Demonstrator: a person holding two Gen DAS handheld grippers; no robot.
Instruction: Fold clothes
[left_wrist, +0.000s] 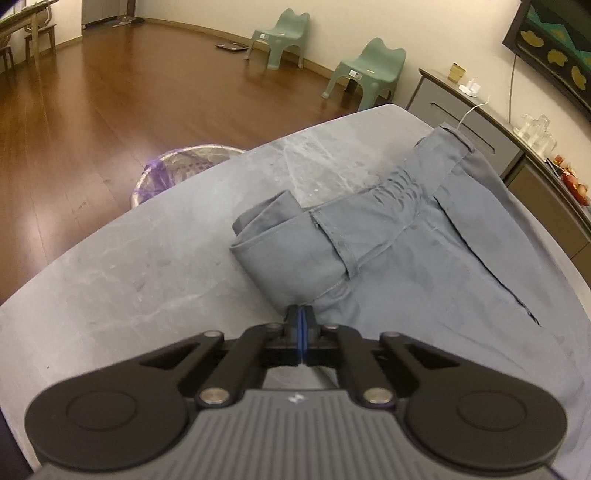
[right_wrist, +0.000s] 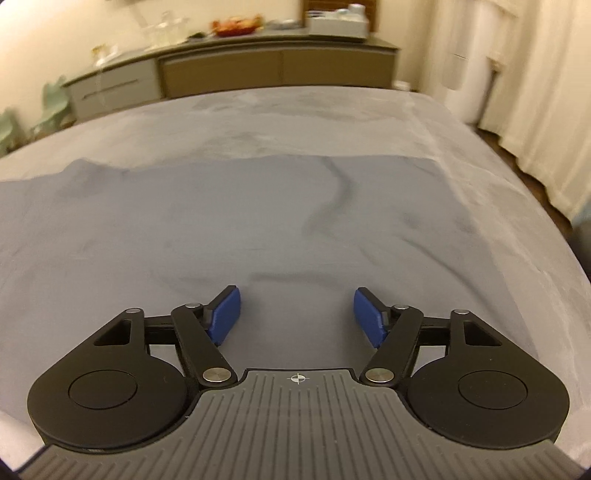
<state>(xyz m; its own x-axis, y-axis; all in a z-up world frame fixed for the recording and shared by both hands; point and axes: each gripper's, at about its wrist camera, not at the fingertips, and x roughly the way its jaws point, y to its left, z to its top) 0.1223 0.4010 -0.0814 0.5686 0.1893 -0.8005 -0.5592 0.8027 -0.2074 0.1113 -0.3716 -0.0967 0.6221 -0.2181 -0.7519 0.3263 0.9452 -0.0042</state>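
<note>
The soft, limp grey cotton trousers (left_wrist: 406, 243) drape easily; left gripper (left_wrist: 300, 314) pinches their near edge, right gripper (right_wrist: 296, 314) gapes empty above the cloth

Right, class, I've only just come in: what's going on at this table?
A person is folding grey trousers on a grey table, with a gripper in each hand. The left gripper is shut at the near edge of the folded-over part; whether it pinches cloth is unclear. The right gripper is open, its blue pads over flat fabric with nothing pinched. The fold is part done.
</note>
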